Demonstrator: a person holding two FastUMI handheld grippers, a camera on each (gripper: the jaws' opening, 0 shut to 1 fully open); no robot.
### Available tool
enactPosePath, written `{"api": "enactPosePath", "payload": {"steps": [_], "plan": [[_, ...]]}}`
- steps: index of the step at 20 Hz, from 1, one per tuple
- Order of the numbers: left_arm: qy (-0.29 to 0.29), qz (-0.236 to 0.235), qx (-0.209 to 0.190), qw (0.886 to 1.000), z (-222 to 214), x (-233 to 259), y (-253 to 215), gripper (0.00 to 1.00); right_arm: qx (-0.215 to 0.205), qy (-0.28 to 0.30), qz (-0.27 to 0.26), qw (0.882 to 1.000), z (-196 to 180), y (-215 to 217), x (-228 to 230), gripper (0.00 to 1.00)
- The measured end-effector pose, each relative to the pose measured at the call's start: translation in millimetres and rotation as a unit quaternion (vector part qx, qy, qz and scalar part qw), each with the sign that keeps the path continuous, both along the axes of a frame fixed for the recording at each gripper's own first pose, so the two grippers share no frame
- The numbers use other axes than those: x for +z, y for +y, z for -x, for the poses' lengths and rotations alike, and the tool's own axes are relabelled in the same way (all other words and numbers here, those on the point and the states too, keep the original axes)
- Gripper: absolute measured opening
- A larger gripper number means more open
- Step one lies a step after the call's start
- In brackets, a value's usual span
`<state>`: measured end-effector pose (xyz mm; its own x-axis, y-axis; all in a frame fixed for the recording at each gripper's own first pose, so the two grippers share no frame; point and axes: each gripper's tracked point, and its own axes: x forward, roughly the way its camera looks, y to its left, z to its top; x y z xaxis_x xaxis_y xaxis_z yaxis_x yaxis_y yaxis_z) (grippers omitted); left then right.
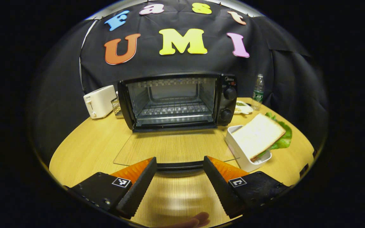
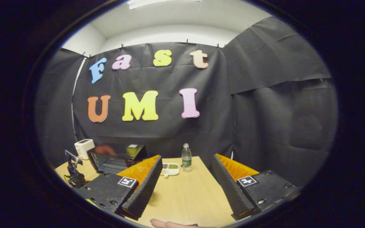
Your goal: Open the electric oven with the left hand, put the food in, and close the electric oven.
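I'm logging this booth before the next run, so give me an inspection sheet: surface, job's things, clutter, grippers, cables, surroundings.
Surface: round wooden table, bare in front of the oven.
Job's things: electric oven with its glass door folded down flat and a bare wire rack inside; sandwich with lettuce leaning in a white tray to the oven's right.
Clutter: white toaster, water bottle, small dish.
Grippers: left gripper open, at the door's handle edge; right gripper open, holding nothing.
Cables: nothing seen for certain.
Surroundings: black cloth wall; white ceiling above it.
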<state>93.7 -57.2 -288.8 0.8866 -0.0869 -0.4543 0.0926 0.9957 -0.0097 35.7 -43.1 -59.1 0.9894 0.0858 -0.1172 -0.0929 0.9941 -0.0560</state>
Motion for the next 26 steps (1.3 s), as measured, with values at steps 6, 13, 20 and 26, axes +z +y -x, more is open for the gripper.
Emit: {"api": "enactPosePath", "payload": {"steps": [6,13,20,26], "plan": [[-0.134,0.012,0.007,0.991,21,126,6,0.96,0.06,0.097,-0.005,0.993,-36,34,-44,1.0],[-0.215,0.009,0.023,0.976,55,202,18,0.96,0.141,0.32,-0.059,0.935,-78,82,-145,0.98],[-0.23,0.002,0.058,0.972,72,216,40,0.96,0.2,0.492,-0.132,0.837,-90,129,-218,0.95],[-0.223,-0.001,0.085,0.971,75,212,55,0.96,0.229,0.546,-0.147,0.792,-95,150,-244,0.93]]}}
